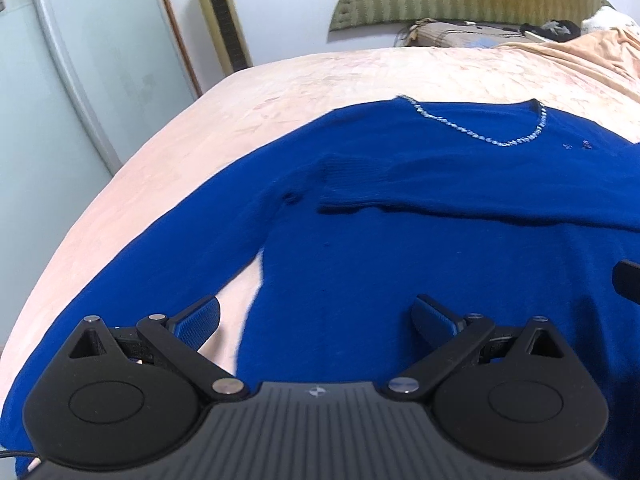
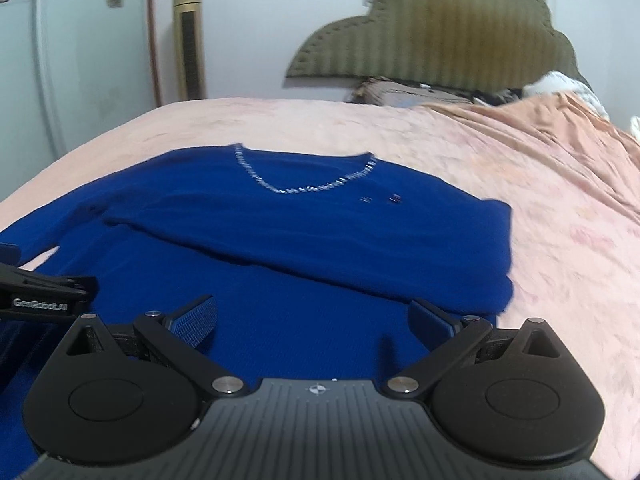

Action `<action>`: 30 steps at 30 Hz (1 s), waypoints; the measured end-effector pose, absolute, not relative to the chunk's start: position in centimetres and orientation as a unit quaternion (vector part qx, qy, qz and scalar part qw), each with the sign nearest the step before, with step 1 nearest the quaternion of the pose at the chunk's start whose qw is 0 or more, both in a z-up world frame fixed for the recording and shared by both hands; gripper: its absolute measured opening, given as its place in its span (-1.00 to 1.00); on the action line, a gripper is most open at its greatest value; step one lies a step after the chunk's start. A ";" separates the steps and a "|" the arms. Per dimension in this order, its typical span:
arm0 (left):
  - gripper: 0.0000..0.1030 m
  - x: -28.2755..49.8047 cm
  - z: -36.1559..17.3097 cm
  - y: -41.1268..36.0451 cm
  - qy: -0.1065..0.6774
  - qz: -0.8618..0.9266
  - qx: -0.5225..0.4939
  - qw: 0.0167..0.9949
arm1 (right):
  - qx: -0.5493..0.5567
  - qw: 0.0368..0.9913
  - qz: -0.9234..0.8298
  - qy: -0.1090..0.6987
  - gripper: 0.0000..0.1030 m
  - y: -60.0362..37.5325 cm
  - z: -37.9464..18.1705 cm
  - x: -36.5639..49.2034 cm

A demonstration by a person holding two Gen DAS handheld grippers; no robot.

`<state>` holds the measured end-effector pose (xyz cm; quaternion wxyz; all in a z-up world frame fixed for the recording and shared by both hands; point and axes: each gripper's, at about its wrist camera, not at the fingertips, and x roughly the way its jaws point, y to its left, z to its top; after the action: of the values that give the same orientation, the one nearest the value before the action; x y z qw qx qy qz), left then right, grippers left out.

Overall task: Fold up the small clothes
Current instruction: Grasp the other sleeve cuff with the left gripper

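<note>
A royal-blue knitted sweater with a beaded V-neckline (image 2: 304, 248) lies face up on a bed spread with a pale pink blanket (image 2: 560, 208), neckline at the far end and hem nearest the two handheld tools. The right sleeve appears already laid across the chest, its cuff ending near the left armpit, while the left sleeve (image 1: 132, 264) stretches out diagonally toward the near left edge of the bed. The left gripper (image 1: 316, 320) hangs just above the lower left side of the sweater, its blue-padded fingers spread wide over the gap between sleeve and body, holding nothing. The right gripper (image 2: 312, 320) hovers over the lower right part, likewise spread and empty. The knit looks soft, light and limp, likely to drape and sag when lifted rather than keep a crease, and the fuzzy surface should give the pads fair purchase; the beaded trim (image 1: 480, 132) is the one delicate part and best left untouched. A sensible hold for the outstretched sleeve would be at its cuff or mid-length, pinching the full doubled layer; for the body, the hem corners. A padded olive-green headboard (image 2: 440, 40) stands at the far end.
</note>
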<state>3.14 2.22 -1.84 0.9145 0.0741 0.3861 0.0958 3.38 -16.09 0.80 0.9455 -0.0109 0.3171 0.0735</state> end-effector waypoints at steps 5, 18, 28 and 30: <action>1.00 2.0 -1.8 4.2 0.394 0.134 0.053 0.908 | -0.030 0.946 0.103 0.306 0.99 -14.1 1.5 3.1; 0.98 -5.5 -1.9 15.8 0.348 0.265 -0.179 0.881 | -0.033 0.936 0.173 0.306 0.99 -11.2 1.4 1.9; 0.99 -11.5 -4.2 26.8 0.207 0.226 -0.490 0.816 | -0.013 0.935 0.177 0.307 0.99 -11.9 1.2 1.6; 0.99 -11.9 -4.5 28.4 0.187 0.227 -0.525 0.799 | -0.004 0.933 0.177 0.312 0.99 -12.1 1.0 1.9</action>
<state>-11.91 28.45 -4.49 0.7986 -0.5251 0.1871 0.2270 1.92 -12.10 1.02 0.9335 -0.0036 0.3118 0.1773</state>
